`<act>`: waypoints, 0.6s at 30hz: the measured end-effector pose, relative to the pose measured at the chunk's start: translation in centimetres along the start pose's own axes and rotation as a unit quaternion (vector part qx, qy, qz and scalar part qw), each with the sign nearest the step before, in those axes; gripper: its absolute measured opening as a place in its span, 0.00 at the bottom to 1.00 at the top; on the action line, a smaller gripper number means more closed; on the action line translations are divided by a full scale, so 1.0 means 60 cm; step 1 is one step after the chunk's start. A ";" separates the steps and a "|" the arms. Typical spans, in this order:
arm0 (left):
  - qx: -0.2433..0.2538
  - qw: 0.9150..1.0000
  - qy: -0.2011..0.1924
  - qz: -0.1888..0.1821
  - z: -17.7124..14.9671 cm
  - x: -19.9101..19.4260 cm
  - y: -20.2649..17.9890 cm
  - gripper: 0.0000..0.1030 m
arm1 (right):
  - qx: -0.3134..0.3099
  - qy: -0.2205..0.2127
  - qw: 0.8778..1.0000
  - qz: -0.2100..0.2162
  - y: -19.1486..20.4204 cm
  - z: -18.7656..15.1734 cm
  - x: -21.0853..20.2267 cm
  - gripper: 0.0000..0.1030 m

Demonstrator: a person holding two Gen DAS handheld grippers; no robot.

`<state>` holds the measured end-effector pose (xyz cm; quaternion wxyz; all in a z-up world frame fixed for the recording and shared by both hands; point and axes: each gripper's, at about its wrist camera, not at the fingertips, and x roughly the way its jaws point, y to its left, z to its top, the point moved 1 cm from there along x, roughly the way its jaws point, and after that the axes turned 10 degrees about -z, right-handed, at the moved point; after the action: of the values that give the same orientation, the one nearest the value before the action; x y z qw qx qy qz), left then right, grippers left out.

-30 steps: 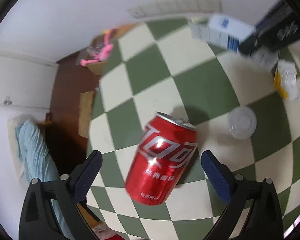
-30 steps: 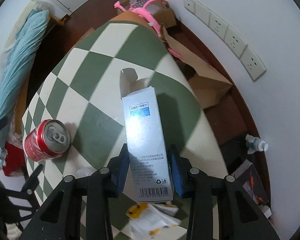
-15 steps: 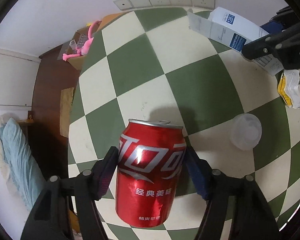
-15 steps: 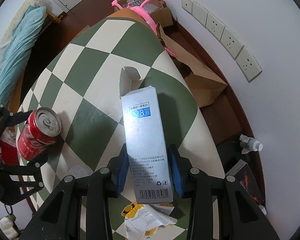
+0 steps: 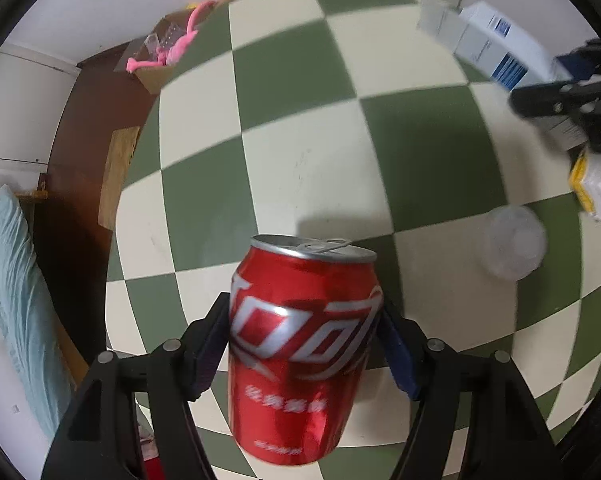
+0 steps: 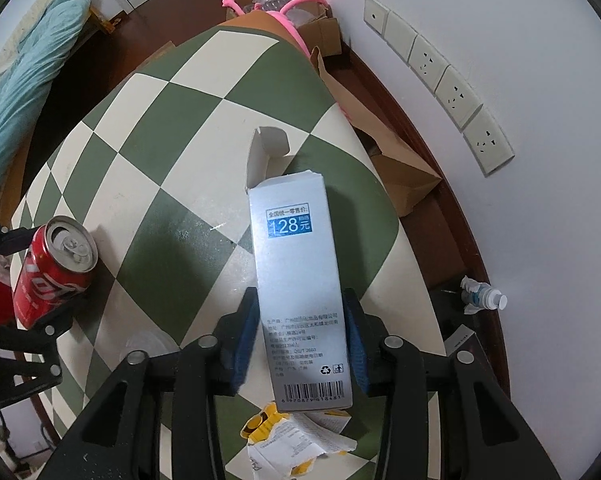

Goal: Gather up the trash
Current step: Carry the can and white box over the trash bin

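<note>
My left gripper (image 5: 302, 344) is shut on a red cola can (image 5: 300, 352), upright, over the green-and-cream checked table (image 5: 300, 140). The can also shows in the right wrist view (image 6: 52, 276), at the left, held in the left gripper. My right gripper (image 6: 300, 344) is shut on a tall silver-white carton (image 6: 298, 280) with an open top flap, held above the table. The carton shows in the left wrist view (image 5: 500, 56), at the far right.
A clear plastic lid (image 5: 514, 242) and torn yellow-and-white paper (image 6: 296, 436) lie on the table. A brown paper bag (image 6: 384, 156) and a cardboard box with pink items (image 6: 288, 12) stand beyond the far edge. A small bottle (image 6: 482, 296) lies on the floor. Wall sockets (image 6: 440, 80) line the wall.
My left gripper closed around the cola can and now grips it; the can looks lifted and nearer the camera. The right gripper keeps the carton, slightly shifted.
</note>
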<state>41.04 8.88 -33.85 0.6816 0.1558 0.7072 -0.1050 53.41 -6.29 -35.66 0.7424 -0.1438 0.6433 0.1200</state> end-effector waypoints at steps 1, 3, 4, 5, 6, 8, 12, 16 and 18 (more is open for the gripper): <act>0.001 1.000 0.000 0.002 -0.002 0.002 0.002 0.66 | -0.001 -0.001 1.000 -0.002 0.002 0.000 0.000 0.45; 0.000 1.000 -0.004 0.003 -0.004 0.004 0.001 0.66 | -0.005 -0.003 1.000 -0.006 0.005 -0.001 -0.001 0.47; -0.005 1.000 -0.007 0.000 -0.005 0.004 0.001 0.66 | -0.007 -0.004 1.000 -0.009 0.006 -0.002 0.000 0.47; -0.011 1.000 -0.010 -0.002 -0.009 0.002 0.006 0.65 | -0.009 -0.005 1.000 -0.011 0.008 -0.002 0.001 0.48; -0.016 1.000 -0.014 -0.002 -0.015 0.000 0.004 0.64 | -0.013 -0.006 1.000 -0.016 0.011 -0.003 0.001 0.48; -0.030 0.999 -0.020 0.002 -0.022 0.000 0.012 0.64 | -0.021 -0.010 0.999 -0.026 0.017 -0.005 0.001 0.48; -0.069 0.997 -0.036 0.021 -0.050 -0.008 0.022 0.64 | -0.022 -0.026 0.999 -0.036 0.019 -0.013 -0.005 0.36; -0.144 0.988 -0.039 0.041 -0.092 -0.023 0.034 0.64 | -0.017 -0.041 0.998 -0.033 0.021 -0.029 -0.019 0.35; -0.197 0.978 -0.053 0.038 -0.124 -0.041 0.042 0.64 | -0.015 -0.056 0.998 -0.029 0.029 -0.039 -0.037 0.35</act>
<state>35.10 13.72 -30.85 0.7392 0.0394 0.6702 0.0540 50.30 -5.54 -33.88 0.7782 -0.1667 0.5943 0.1156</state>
